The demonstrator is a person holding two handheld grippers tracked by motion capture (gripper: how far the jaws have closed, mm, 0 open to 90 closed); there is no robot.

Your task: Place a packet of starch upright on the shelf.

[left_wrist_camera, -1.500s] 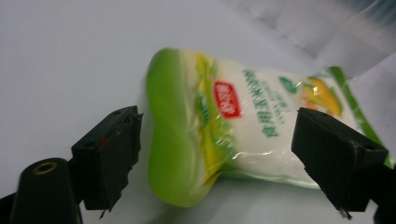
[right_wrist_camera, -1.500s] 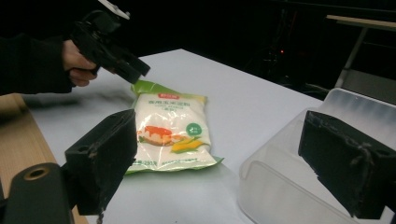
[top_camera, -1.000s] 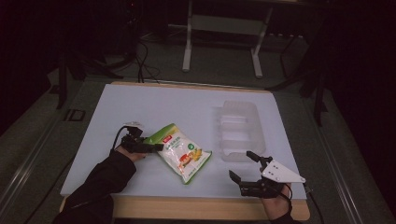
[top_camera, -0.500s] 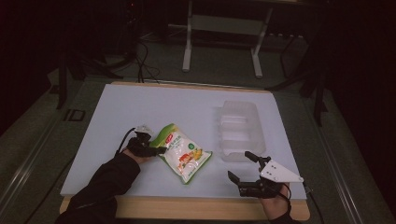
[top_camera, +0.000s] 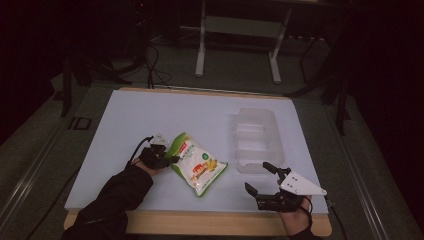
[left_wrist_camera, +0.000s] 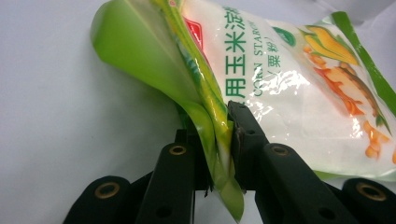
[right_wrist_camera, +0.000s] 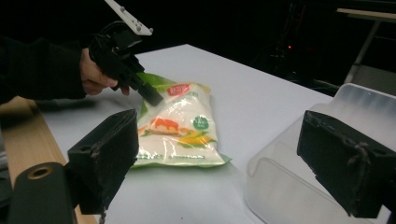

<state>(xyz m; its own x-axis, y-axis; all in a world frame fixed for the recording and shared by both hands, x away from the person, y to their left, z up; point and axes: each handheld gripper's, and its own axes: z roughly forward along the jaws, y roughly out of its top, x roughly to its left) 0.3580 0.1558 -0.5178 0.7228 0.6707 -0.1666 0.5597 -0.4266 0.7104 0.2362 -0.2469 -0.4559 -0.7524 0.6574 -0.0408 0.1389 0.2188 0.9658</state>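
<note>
- White table (top_camera: 150, 125) in a dark room.
- Left gripper (top_camera: 167, 159) has just been closing; its jaws now pinch the green edge of the bag (left_wrist_camera: 280, 84).
- Bag lies near-centre, left corner lifted.
- Right gripper (top_camera: 260, 177) gapes wide, holding nothing, near right.
- Clear tray (top_camera: 257, 140) beyond it looks empty.

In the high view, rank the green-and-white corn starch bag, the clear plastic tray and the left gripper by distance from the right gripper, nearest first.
From the right gripper:
1. Clear plastic tray, just beyond it, at the table's right.
2. Green-and-white corn starch bag, to its left, mid-table.
3. Left gripper, farthest left, clamped on the bag's far edge.
</note>
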